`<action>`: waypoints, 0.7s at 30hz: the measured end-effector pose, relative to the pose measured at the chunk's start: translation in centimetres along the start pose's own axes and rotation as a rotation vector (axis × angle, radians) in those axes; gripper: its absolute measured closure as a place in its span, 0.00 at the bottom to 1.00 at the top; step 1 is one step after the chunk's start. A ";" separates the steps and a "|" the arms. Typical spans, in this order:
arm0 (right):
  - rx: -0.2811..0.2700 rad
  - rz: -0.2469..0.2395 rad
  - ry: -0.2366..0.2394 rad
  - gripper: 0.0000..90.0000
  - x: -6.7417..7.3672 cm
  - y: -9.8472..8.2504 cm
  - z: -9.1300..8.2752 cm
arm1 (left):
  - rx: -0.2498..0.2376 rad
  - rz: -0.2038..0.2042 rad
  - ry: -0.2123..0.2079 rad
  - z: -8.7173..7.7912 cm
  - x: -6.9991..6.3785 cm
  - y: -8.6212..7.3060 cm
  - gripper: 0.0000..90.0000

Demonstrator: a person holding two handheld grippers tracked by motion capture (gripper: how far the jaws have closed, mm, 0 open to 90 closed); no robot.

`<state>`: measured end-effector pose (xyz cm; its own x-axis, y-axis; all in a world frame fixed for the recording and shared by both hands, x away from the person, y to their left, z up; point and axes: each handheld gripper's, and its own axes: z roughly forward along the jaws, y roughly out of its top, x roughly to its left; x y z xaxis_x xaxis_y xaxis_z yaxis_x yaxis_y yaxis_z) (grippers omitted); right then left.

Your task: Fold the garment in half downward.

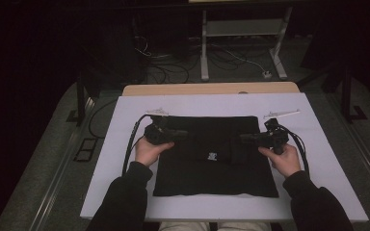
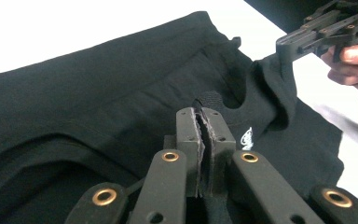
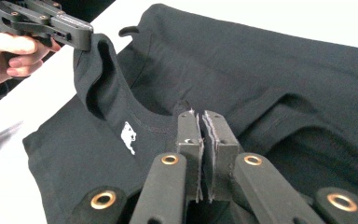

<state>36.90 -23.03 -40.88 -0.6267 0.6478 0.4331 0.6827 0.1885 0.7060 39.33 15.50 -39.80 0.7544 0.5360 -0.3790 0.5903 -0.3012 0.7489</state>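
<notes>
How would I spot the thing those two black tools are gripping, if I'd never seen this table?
Look at the white table under the camera. Spread across its middle lies a black T-shirt, folded into a rough rectangle, with the left gripper and right gripper each pinching its fabric. It is the one dark cloth on the white top, marked by a small white logo near its neckline.

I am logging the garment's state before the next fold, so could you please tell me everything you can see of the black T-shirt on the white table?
The black T-shirt is soft knit cotton by its look, lying partly folded on the white table. A small white logo sits below the ribbed neckline. Both grippers are shut on its fabric: the left gripper and the right gripper each pinch a lifted fold near the collar, so the cloth rises into ridges there while the rest lies flat.
</notes>
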 end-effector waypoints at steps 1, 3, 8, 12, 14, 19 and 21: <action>0.003 0.000 0.004 0.94 0.1 -0.1 -0.1 | 0.001 0.002 -0.003 0.0 -0.2 -0.1 0.95; 0.006 0.003 0.009 0.94 0.3 -0.4 -0.2 | 0.007 0.007 -0.009 0.1 -0.5 -0.2 0.95; 0.015 0.006 0.019 0.94 0.7 -1.1 -0.6 | 0.023 0.007 -0.011 0.2 -0.8 -0.7 0.95; 0.024 0.010 0.032 0.94 0.9 -1.7 -1.0 | 0.033 -0.004 -0.018 0.0 -1.1 -1.4 0.95; 0.033 0.012 0.038 0.94 1.1 -2.0 -1.1 | 0.037 -0.004 -0.025 -0.2 -1.3 -1.5 0.95; 0.056 0.015 0.072 0.94 1.5 -2.6 -1.5 | 0.052 0.012 -0.040 -1.0 -2.2 -2.2 0.95; 0.058 0.019 0.085 0.94 1.6 -2.9 -1.7 | 0.058 0.019 -0.044 -1.3 -2.4 -2.5 0.95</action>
<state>33.30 -23.74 -41.27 -0.6417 0.5870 0.4936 0.7136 0.2212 0.6647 35.61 16.02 -40.05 0.7767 0.4948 -0.3898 0.5905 -0.3565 0.7240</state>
